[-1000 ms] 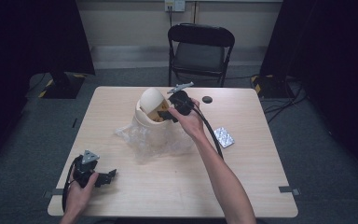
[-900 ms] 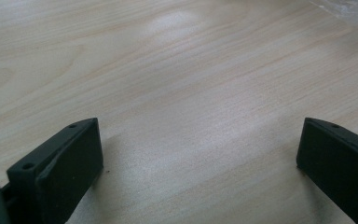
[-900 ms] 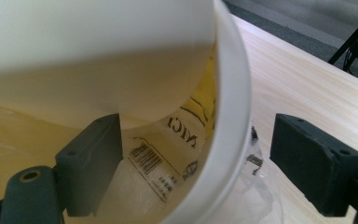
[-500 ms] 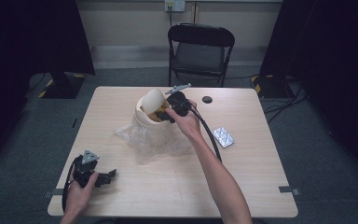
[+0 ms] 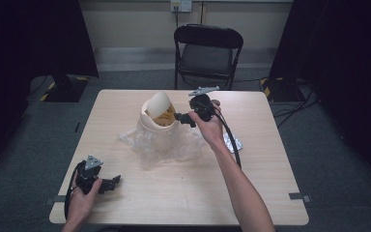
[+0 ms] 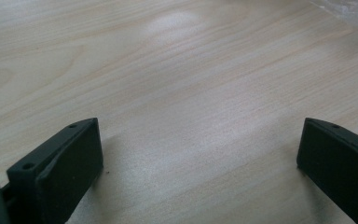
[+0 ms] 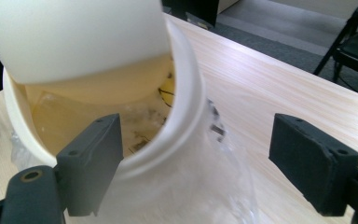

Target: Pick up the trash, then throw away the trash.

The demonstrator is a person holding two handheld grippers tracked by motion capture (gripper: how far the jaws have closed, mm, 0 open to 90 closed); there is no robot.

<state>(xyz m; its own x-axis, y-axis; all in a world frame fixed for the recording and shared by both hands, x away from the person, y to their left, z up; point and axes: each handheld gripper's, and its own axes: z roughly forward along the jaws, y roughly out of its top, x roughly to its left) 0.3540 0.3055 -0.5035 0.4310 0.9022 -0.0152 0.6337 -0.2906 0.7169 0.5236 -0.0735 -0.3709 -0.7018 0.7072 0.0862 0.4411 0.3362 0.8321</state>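
A cream round container [image 5: 157, 123] stands mid-table on crumpled clear plastic wrap [image 5: 162, 145], with its domed lid [image 5: 158, 102] tilted up over the opening. In the right gripper view the container's rim [image 7: 186, 93] passes between the open jaws of my right gripper [image 7: 196, 128], one jaw inside and one outside. Yellowish contents [image 7: 140, 126] lie inside. In the high view my right gripper [image 5: 182, 117] is at the container's right side. My left gripper [image 5: 112, 182] rests open on the bare table [image 6: 191, 70] near the front left corner, with nothing between its jaws [image 6: 198, 128].
A silver blister pack [image 5: 233, 143] lies on the table to the right of the person's right forearm. A black folding chair [image 5: 207, 48] stands beyond the table's far edge. The wooden tabletop [image 5: 183, 188] is bare in front.
My right gripper has shifted slightly to the right at the container's rim. The left gripper has stayed still.
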